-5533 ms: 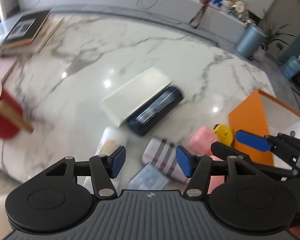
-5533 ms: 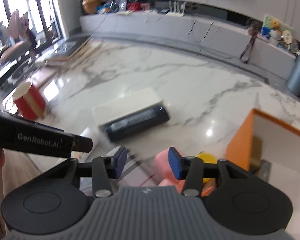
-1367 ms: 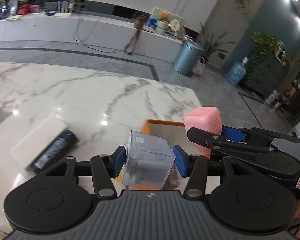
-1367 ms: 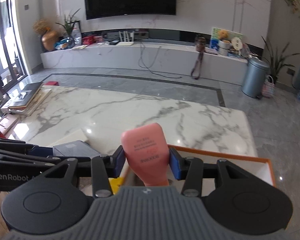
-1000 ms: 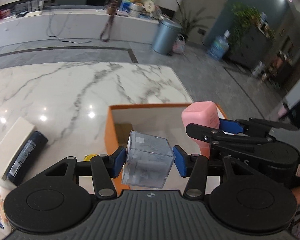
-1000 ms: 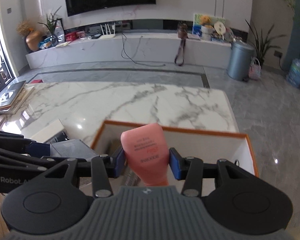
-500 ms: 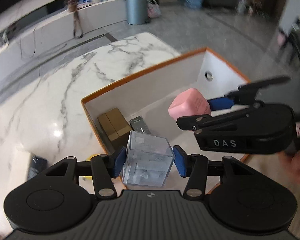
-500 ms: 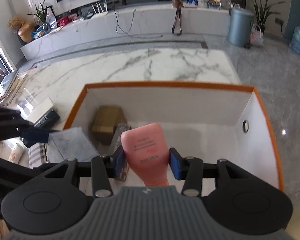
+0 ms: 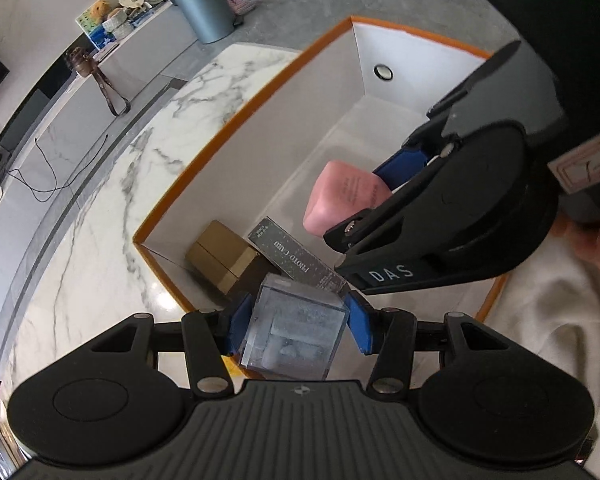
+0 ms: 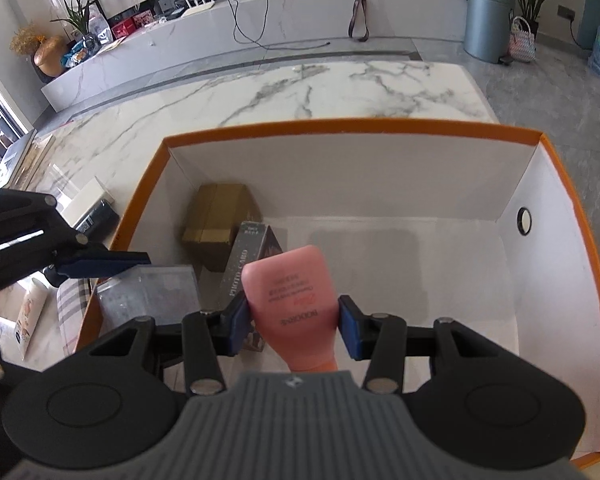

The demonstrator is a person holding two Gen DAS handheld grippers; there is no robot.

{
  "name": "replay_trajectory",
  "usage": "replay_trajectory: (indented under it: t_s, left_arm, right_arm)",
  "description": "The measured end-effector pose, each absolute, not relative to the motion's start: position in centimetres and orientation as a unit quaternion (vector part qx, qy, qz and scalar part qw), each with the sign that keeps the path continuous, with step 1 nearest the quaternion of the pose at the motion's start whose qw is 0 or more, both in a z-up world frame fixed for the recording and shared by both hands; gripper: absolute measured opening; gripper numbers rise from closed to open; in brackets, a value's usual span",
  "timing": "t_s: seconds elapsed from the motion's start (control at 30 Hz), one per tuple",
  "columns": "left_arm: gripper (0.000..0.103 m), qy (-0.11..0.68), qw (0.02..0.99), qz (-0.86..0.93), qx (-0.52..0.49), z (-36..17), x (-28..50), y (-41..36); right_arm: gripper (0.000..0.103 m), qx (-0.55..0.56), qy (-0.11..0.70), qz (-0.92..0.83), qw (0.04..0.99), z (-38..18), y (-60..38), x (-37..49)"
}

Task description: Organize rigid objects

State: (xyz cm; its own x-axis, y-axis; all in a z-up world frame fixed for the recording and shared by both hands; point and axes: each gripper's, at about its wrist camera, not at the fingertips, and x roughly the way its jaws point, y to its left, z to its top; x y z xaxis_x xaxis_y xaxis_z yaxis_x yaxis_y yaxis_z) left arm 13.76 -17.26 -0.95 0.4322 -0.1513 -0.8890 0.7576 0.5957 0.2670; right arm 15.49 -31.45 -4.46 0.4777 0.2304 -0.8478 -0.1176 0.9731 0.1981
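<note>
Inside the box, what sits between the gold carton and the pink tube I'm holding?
The grey photo-card box lies between the gold carton and pink tube, seen in the right wrist view.

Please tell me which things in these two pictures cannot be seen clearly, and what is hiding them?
- Pink tube, right wrist view: lower end hidden behind the right hand-held gripper body.
- Clear box, left wrist view: contents blurred by frosted walls; base hidden by the left hand-held gripper.
- Grey card box, right view: near end covered by the tube.
- Gold box: any lettering too small to read.
- Orange bin: near wall cut off.
</note>
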Motion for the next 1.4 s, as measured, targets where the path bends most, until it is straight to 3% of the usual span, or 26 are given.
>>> replay_trajectory:
  t_s: [0.53,0.97,1.07,1.4]
  left_arm:
    - [0.058,0.447,0.748,-0.323,0.369,-2.2,14.9,-17.4]
    - [0.074,0.43,0.723,-0.336,0.424,-3.3,14.8,-16.9]
    - [0.069,0.429,0.724,-0.336,0.424,-3.3,14.8,-16.8]
    - [0.066,0.419,0.705,-0.336,0.463,-4.2,14.7,-17.3]
  right_arm:
    - [0.047,0.069,0.539,0.097,0.834,-6.2,-30.4,17.6]
    - [0.047,0.079,0.536,0.097,0.835,-6.3,-30.3,17.9]
    - [0.047,0.078,0.536,0.098,0.835,-6.3,-30.4,17.8]
    - [0.047,0.078,0.538,0.1,0.833,-6.4,-30.3,18.1]
